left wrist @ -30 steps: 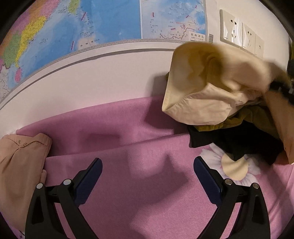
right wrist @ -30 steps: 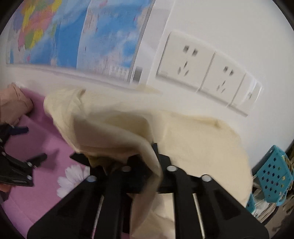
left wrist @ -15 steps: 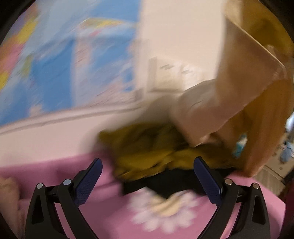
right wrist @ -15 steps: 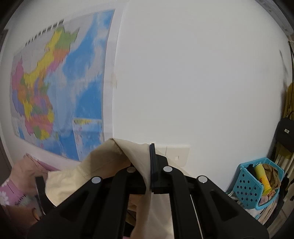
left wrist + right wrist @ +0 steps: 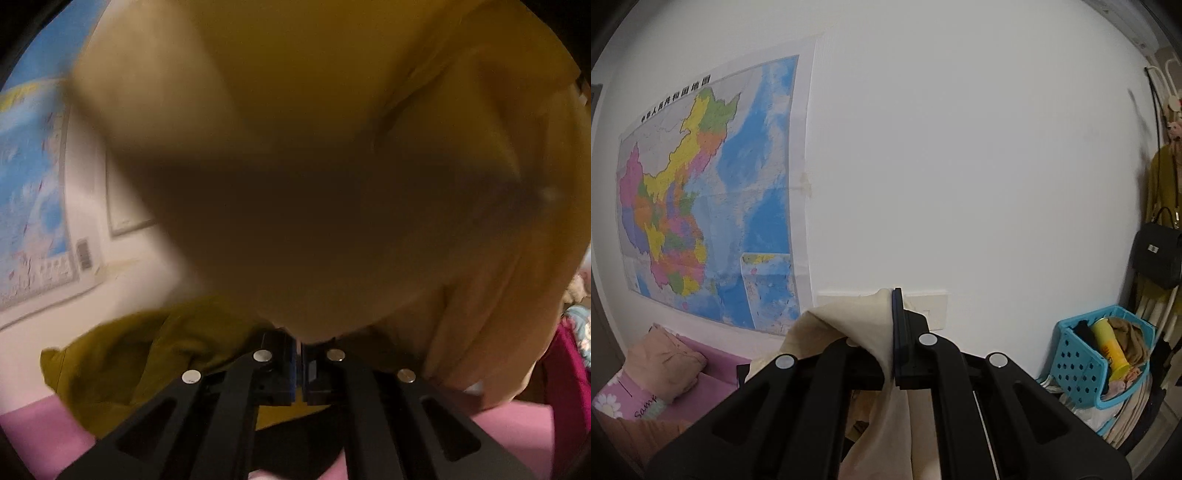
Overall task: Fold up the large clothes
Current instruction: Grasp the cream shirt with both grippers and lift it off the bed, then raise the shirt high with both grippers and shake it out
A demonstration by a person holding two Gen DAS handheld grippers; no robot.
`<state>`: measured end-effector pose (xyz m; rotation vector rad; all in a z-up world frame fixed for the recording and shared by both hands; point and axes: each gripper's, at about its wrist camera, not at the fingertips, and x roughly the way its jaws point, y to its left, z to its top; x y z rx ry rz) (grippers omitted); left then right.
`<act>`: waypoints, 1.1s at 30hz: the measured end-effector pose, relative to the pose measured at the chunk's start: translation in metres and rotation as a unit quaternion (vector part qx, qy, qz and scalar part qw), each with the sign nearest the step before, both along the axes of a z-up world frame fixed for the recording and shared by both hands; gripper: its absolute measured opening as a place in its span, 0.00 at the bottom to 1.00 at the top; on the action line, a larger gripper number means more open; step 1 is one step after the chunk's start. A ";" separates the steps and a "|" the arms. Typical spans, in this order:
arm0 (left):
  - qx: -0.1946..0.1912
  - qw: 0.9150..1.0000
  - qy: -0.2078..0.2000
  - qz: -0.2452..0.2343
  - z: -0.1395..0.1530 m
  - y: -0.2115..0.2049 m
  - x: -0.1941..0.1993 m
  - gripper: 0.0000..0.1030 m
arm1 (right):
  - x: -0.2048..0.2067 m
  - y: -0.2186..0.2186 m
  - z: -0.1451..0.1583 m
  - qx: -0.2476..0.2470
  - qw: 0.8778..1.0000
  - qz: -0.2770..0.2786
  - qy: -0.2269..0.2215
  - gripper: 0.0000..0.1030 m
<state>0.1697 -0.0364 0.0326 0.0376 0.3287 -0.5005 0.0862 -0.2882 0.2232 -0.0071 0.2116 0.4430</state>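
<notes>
Above the pink bed [image 5: 44, 424], both grippers [image 5: 298, 363] [image 5: 894, 332] clamped shut on cream garment [image 5: 849, 321]; thin hold, risks slipping free.

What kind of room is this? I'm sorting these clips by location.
Probably a bedroom at home: a pink floral bedsheet under a folded garment, a wall map, and a handbag hanging by a blue basket of odds and ends.
</notes>
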 end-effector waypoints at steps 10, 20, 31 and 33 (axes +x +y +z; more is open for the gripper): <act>-0.087 0.989 -0.107 -0.049 0.108 0.037 -0.081 0.32 | -0.096 -0.030 0.094 0.024 0.993 -0.001 -0.113 0.01; -0.005 0.981 -0.144 -0.130 0.053 -0.023 -0.122 0.82 | -0.163 -0.018 0.109 0.027 0.991 0.049 -0.118 0.01; -0.133 0.978 -0.141 -0.076 0.125 0.087 -0.134 0.02 | -0.244 -0.057 0.114 0.054 0.988 0.044 -0.141 0.01; -0.129 0.974 -0.181 -0.047 0.152 0.117 -0.163 0.02 | -0.256 -0.062 0.111 0.055 0.988 0.044 -0.141 0.01</act>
